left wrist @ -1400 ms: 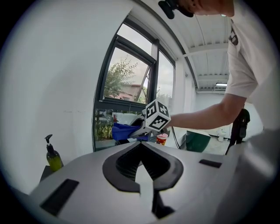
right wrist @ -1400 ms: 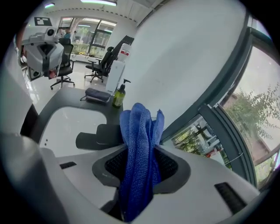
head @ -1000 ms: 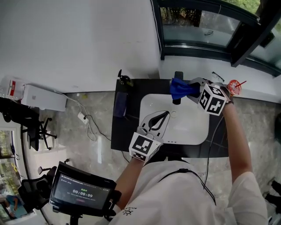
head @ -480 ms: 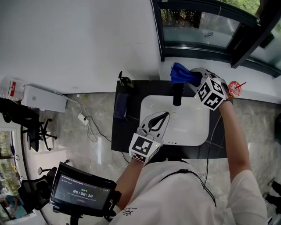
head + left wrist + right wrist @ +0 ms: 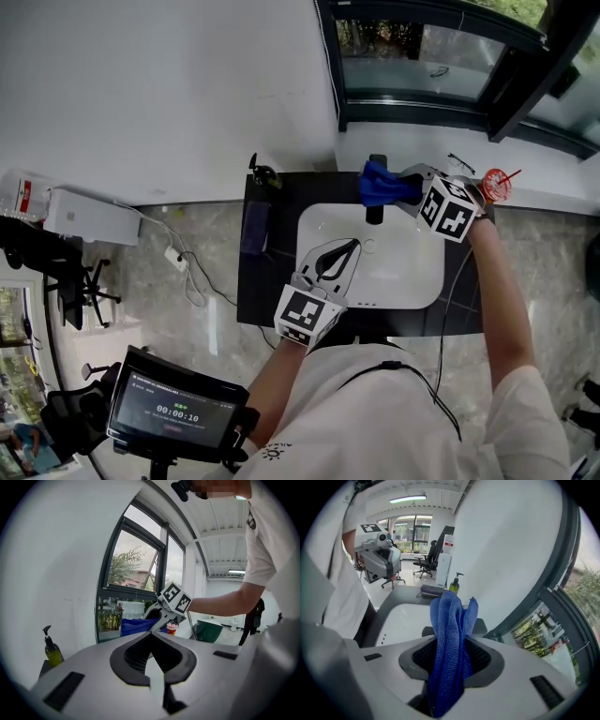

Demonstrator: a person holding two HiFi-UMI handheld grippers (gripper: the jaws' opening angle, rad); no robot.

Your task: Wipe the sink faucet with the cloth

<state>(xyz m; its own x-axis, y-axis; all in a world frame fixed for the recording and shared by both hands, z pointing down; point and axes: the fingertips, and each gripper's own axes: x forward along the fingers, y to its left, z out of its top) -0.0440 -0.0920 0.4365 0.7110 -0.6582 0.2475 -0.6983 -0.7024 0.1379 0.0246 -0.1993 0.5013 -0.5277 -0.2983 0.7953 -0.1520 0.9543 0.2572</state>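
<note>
We read 00:00:10 on the dark screen (image 5: 176, 411) at the lower left. Its smaller lines stay illegible to us.

An office washroom corner: a white sink (image 5: 405, 274) in a black counter (image 5: 264, 286), swivel chairs (image 5: 428, 558), soap bottle (image 5: 454, 585).
</note>
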